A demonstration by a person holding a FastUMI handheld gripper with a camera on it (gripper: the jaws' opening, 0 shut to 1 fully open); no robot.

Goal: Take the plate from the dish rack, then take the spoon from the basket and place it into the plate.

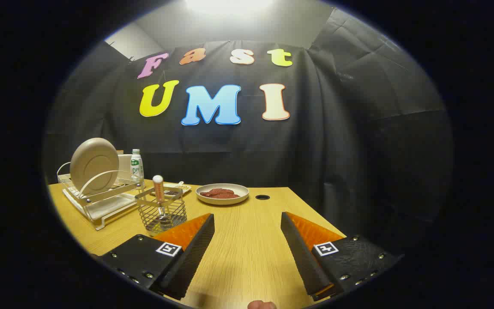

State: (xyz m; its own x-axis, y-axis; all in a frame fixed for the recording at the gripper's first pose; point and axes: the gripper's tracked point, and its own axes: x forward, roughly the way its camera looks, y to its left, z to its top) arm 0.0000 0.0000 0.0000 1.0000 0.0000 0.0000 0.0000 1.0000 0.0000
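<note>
Jaws spread wide and empty over bare tabletop (247,257), plate (94,165) upright in dish rack (101,199), basket (162,210) beside it.

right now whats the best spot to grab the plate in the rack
Its top rim. The plate stands on edge in the dish rack, rim up and clear, so come from above with the open gripper, one finger each side of the thin edge.

A wooden table (247,257) stands before black cloth (358,150), lit by seemingly overhead glare (230,4).
</note>
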